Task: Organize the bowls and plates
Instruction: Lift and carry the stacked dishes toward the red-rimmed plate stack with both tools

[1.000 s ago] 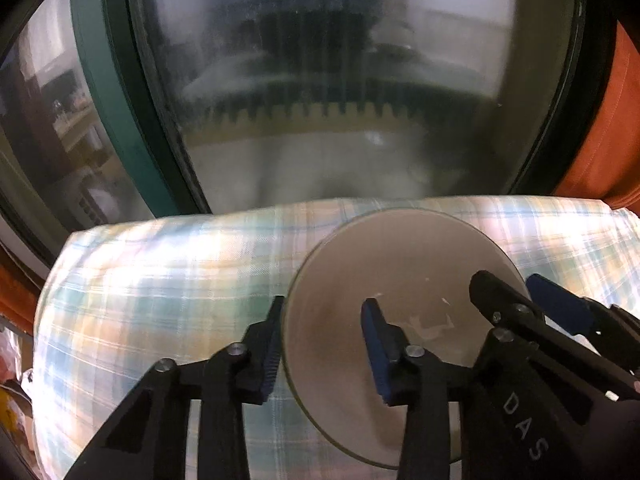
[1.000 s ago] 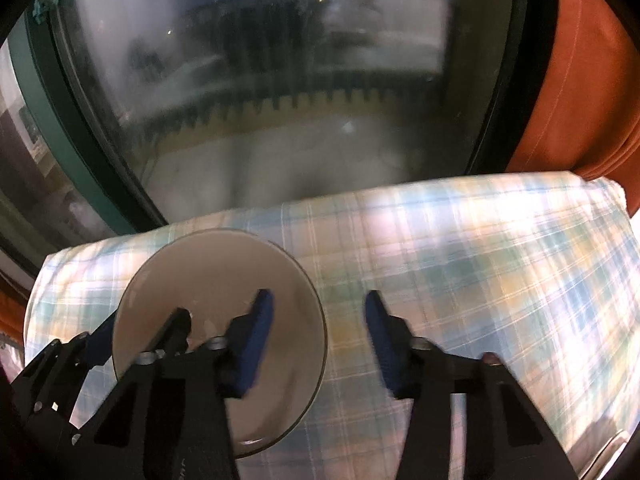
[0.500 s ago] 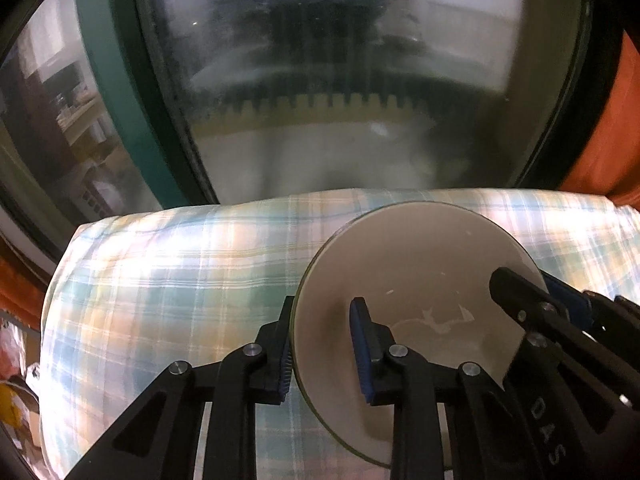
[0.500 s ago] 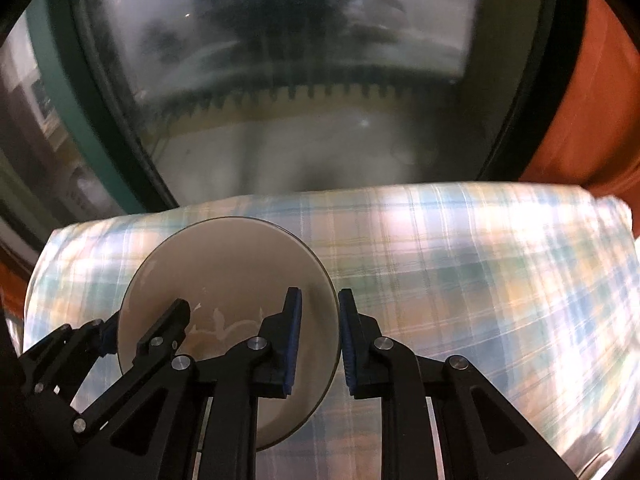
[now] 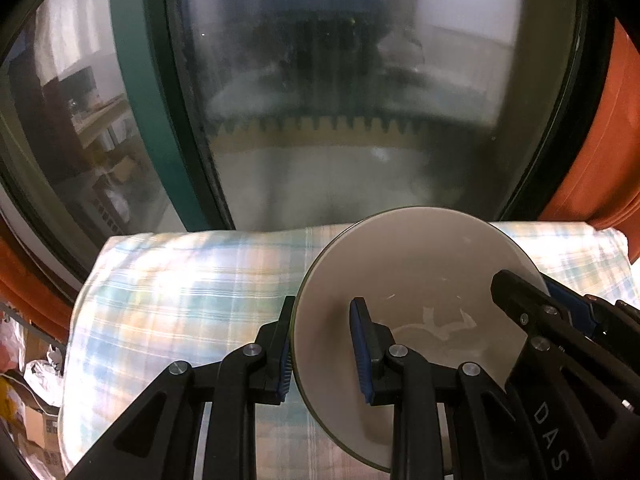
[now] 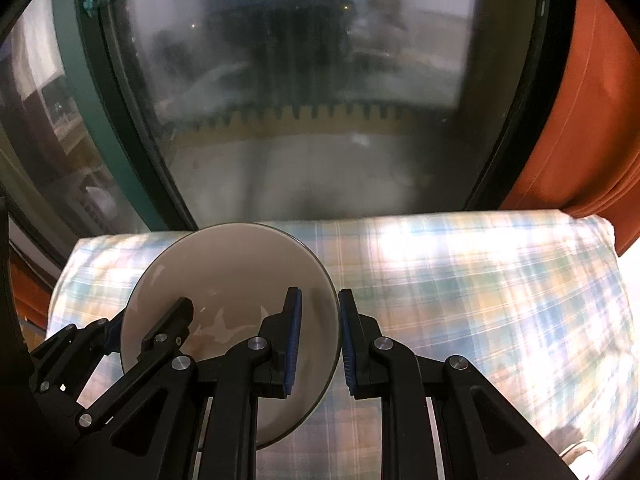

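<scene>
A beige bowl (image 5: 420, 276) is held between both grippers above a plaid tablecloth (image 5: 192, 280). My left gripper (image 5: 322, 346) is shut on the bowl's left rim, one finger outside and one inside. My right gripper (image 6: 318, 338) is shut on the bowl's (image 6: 236, 276) right rim in the same way. Each gripper shows in the other's view, the right one in the left wrist view (image 5: 560, 320) and the left one in the right wrist view (image 6: 132, 332). The bowl looks empty apart from light reflections.
The plaid cloth (image 6: 480, 288) covers the table to its far edge. Behind it is a dark window (image 5: 340, 100) with a teal frame (image 5: 148, 92). Orange curtains (image 6: 580, 120) hang at the right. Boxes and clutter (image 5: 28, 400) lie low at the left.
Both grippers closed on the bowl's rim, the right one from wide open. The bowl has since risen a little with both grippers on it.
</scene>
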